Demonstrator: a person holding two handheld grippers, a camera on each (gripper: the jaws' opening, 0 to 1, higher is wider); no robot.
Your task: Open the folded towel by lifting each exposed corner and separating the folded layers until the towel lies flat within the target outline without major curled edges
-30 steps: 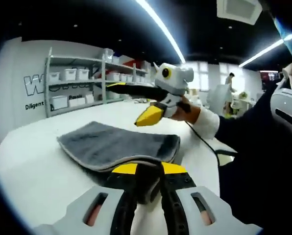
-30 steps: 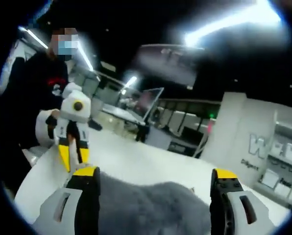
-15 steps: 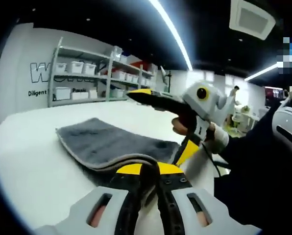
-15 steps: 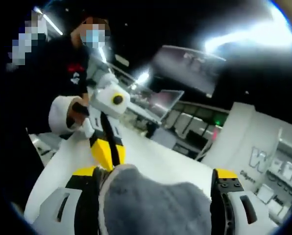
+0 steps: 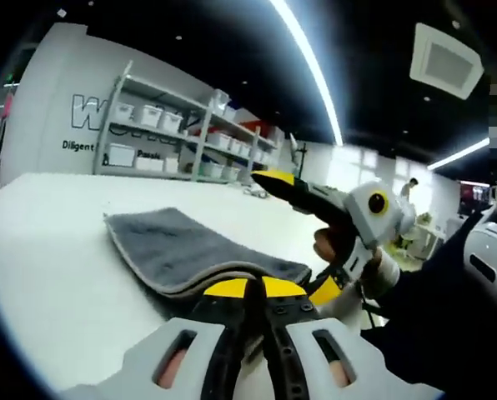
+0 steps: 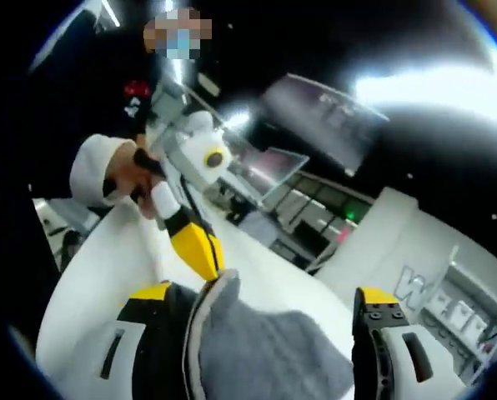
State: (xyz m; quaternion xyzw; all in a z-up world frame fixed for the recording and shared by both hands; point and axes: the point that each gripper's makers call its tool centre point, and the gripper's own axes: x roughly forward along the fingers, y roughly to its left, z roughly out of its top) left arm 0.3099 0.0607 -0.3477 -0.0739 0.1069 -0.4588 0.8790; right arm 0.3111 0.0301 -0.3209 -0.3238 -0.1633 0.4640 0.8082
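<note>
The left gripper point(image 5: 250, 293) pinched the near edge of the grey towel point(image 5: 190, 250), which lay folded ahead on the white table point(image 5: 48, 275). The right gripper point(image 6: 261, 304) stood wide, towel between its jaws; its view showed the left gripper's yellow tips at the towel's lifted corner.

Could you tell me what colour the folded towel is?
Grey with a pale edge, the towel shows clearest in the left gripper view.
</note>
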